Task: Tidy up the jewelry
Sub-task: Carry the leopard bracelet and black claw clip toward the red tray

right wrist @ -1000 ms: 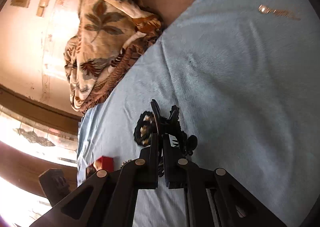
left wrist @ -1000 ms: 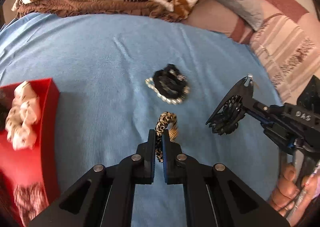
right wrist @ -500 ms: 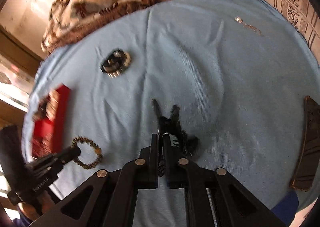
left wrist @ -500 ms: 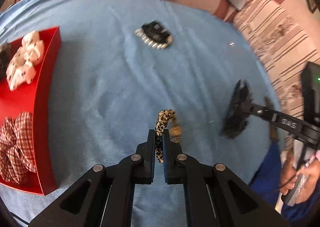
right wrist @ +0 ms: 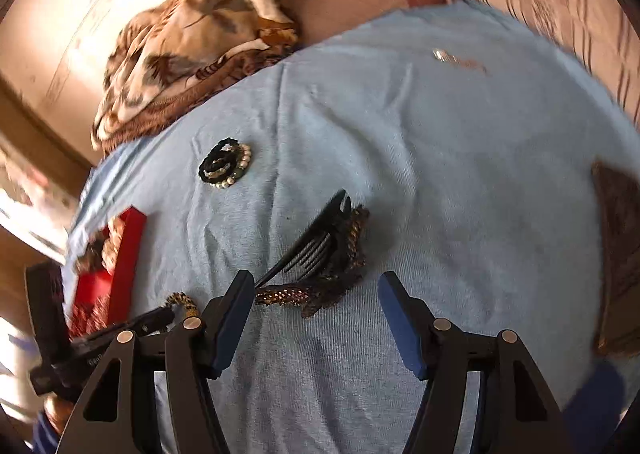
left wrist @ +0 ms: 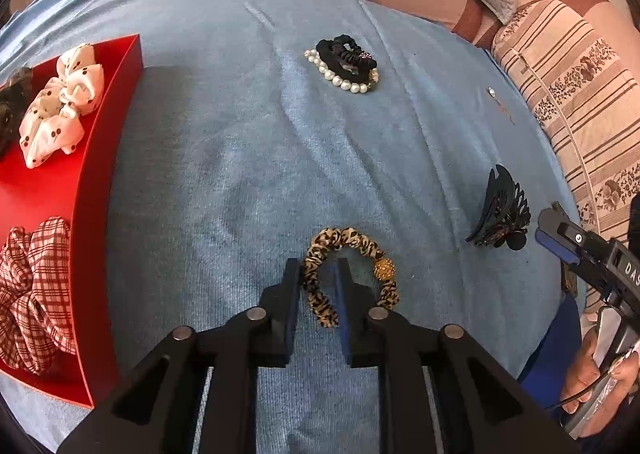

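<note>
A blue bedspread (left wrist: 240,158) holds scattered pieces. Both grippers' jaws have just been opening: the left gripper (left wrist: 318,274) stands narrowly parted around a leopard scrunchie (left wrist: 320,294), the right gripper (right wrist: 316,286) wide before a black claw clip (right wrist: 324,250). Lift clear before withdrawing, so neither piece snags.

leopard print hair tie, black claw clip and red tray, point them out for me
leopard print hair tie (left wrist: 347,238), left wrist view, on the top of its loop.
black claw clip (left wrist: 502,208), left wrist view, on the middle of its body.
red tray (left wrist: 94,214), left wrist view, on its right wall.
</note>
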A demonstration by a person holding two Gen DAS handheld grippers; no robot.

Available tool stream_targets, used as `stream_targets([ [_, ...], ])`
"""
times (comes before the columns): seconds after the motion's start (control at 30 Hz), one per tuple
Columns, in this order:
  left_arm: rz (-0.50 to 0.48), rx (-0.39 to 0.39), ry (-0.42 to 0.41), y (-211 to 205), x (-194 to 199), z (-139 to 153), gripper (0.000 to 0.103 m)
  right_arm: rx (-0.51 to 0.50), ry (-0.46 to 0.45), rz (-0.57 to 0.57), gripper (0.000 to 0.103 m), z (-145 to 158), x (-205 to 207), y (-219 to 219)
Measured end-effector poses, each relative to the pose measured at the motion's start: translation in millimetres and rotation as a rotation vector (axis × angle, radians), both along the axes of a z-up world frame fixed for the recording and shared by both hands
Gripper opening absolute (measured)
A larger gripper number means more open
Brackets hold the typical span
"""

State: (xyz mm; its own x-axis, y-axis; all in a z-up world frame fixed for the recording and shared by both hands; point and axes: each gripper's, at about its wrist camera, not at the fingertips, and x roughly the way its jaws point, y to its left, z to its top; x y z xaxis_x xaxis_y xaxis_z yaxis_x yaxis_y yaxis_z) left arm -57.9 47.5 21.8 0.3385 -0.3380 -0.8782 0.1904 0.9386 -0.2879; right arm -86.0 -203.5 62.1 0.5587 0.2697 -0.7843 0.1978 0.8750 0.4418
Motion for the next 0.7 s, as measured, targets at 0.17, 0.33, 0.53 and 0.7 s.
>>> stream_targets([
  [0.17, -0.021, 0.024, -0.027, -13, 0, -1, 0.034, 0.099, 0.0, -0.043, 0.076, -7, 15, 4],
  [0.33, -0.028, 0.069, -0.051, -22, -2, -1, 0.035, 0.085, 0.021, -0.078, 0.079, -12, 28, 15],
  [0.53, -0.021, 0.075, -0.045, -21, -3, -1, 0.006, 0.023, 0.064, -0.099, 0.076, -18, 34, 18],
  [0.7, -0.03, 0.049, -0.072, -20, -14, 13, 0.005, -0.008, 0.058, -0.092, 0.052, -17, 26, 16],
])
